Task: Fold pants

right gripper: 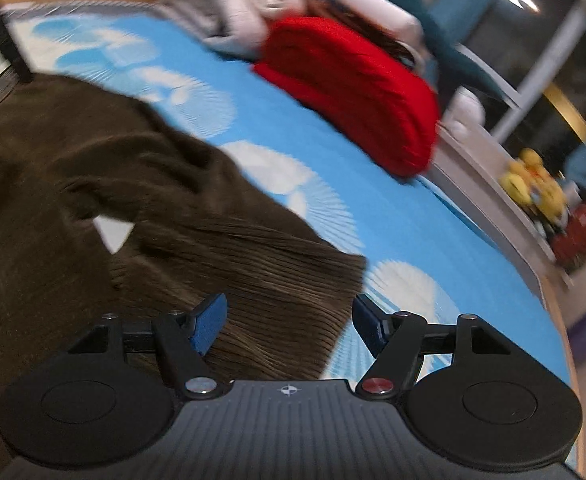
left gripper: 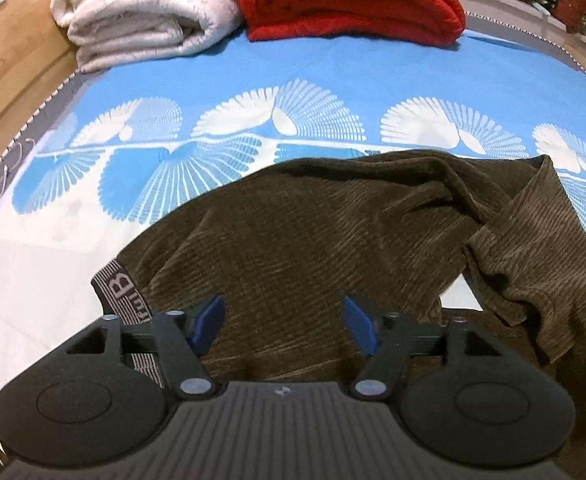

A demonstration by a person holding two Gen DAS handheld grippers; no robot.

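Brown pants (left gripper: 313,240) lie rumpled on the bed (left gripper: 333,64), waistband at 9 o'clock. Left gripper (left gripper: 285,326) hovers near the waist, right gripper (right gripper: 289,326) over the leg hem at 3 o'clock; fingers spread, empty, likely lining up corner grabs.

Both wrist cams sit low over the bed (left gripper: 333,64), close to the pants (left gripper: 313,232); 2 views share the red blanket (right gripper: 357,92).

Pants (left gripper: 313,240) lie on bedsheet (left gripper: 333,64), near edge. Behind them: two folded blankets, one (left gripper: 145,8) left, other (left gripper: 349,0) right, touching.
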